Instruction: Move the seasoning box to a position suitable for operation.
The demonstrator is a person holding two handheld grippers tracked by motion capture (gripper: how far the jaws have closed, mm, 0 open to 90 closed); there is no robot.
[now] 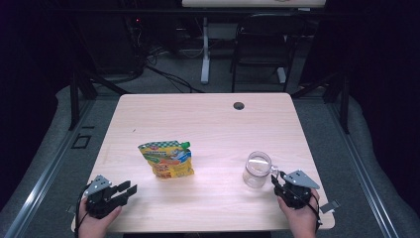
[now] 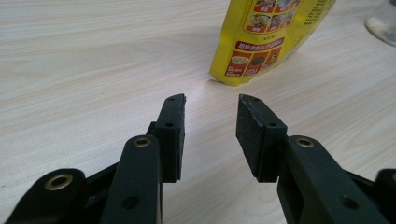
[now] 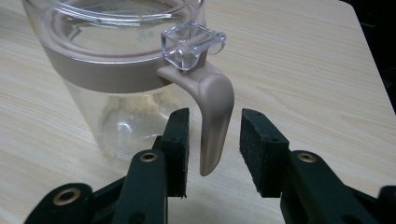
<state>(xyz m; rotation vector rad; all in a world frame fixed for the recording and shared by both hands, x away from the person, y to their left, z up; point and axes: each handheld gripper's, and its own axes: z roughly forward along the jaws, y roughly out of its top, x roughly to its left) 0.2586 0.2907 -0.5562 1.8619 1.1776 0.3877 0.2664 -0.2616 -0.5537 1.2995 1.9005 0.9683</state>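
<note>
Two things stand on the pale wooden table (image 1: 208, 119), a yellow pouch (image 1: 167, 158) near the middle and a clear jar (image 1: 257, 169) to its right, in a dark room with a black chair (image 1: 262, 44) behind. The left gripper (image 1: 130, 188) rests at the near left corner, fingers (image 2: 170, 135) spread and empty, pointing toward the pouch. The right gripper (image 1: 275, 181) sits beside the jar, its spread fingers (image 3: 177, 149) on both sides of the beige handle (image 3: 215, 116), not pressing it.

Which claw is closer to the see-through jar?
Right. The right gripper has its open jaws around the jar's beige handle. The left gripper is far off at the table's other side, facing the yellow pouch.
</note>
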